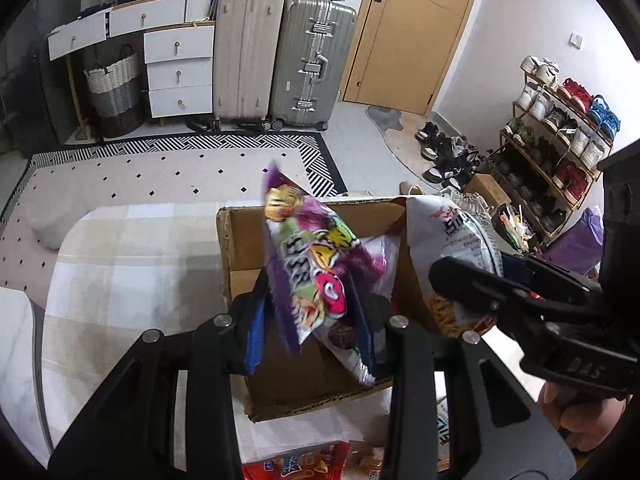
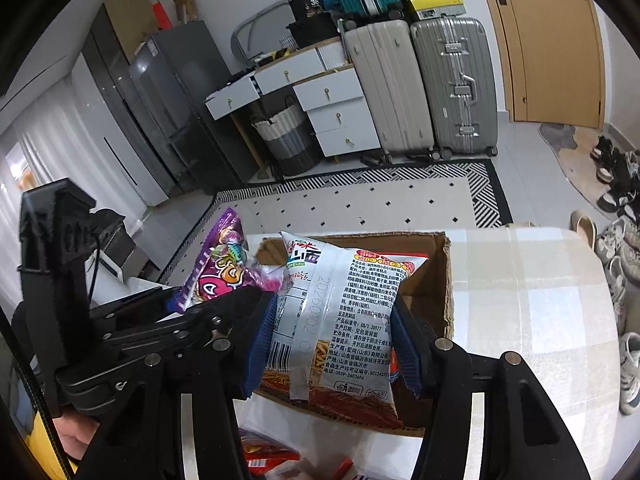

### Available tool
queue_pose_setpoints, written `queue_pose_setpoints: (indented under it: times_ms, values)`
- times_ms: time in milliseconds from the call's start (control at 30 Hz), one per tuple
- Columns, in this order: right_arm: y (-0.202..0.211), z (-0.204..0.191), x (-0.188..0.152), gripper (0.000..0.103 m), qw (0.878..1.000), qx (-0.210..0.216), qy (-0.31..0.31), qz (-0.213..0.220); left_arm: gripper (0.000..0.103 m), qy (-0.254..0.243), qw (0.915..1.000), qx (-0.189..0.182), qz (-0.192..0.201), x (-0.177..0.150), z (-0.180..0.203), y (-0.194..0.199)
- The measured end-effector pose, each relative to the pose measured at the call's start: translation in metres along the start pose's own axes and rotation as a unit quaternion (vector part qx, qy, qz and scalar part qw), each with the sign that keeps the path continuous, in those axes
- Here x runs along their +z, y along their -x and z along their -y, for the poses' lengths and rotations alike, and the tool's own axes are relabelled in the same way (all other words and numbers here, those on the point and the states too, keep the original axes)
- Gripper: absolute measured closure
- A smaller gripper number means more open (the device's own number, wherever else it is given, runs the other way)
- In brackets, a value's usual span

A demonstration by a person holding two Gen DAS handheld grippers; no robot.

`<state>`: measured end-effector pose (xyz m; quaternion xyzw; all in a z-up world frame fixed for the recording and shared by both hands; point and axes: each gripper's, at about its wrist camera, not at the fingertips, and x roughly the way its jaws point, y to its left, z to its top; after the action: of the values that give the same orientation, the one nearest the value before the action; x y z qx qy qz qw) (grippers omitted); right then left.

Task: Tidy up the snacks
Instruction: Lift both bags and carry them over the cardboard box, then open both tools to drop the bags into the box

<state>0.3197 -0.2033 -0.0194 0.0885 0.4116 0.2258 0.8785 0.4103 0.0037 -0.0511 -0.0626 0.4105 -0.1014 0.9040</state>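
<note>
Blue pads [image 1: 256,332] of the left gripper [image 1: 310,320] clamp a purple bag [image 1: 308,264]; the right gripper [image 2: 332,336] clamps a noodle packet [image 2: 340,312]. Both hang above the open box [image 1: 236,248]. Crowding there, one could snag the rim or miss.

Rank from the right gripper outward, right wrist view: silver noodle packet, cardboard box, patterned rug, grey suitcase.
1. silver noodle packet, clamped in the right gripper
2. cardboard box, just beneath and behind it
3. patterned rug, on the floor past the box
4. grey suitcase, upright by the far wall
</note>
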Motion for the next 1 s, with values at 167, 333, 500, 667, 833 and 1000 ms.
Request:
queue_pose_setpoints:
  times_ms: [167, 333, 500, 667, 833, 1000]
  values:
    - [-0.008, 0.002, -0.001, 0.048, 1.0, -0.005, 0.001, -0.007, 0.071, 0.0, 0.9999, 0.008, 0.007, 0.002, -0.005, -0.004]
    - [-0.015, 0.0, -0.003, 0.048, 1.0, -0.013, 0.01, -0.015, 0.068, 0.008, 0.9997, 0.015, 0.018, -0.001, -0.015, 0.007]
    - [-0.023, -0.001, -0.004, 0.048, 0.999, -0.016, 0.012, -0.026, 0.064, 0.011, 0.9994, 0.021, 0.024, -0.016, -0.022, 0.03]
    - [-0.032, -0.006, -0.007, 0.048, 0.999, -0.027, 0.024, -0.038, 0.059, 0.007, 0.9992, 0.024, 0.031, -0.024, -0.02, 0.05]
    - [-0.041, -0.012, -0.011, 0.047, 0.997, -0.05, 0.044, -0.048, 0.043, 0.003, 0.9987, 0.035, 0.036, -0.03, -0.016, 0.063]
    - [-0.026, -0.017, -0.013, 0.044, 0.997, -0.061, 0.051, -0.024, 0.041, 0.003, 0.9982, 0.045, 0.039, -0.039, -0.015, 0.08]
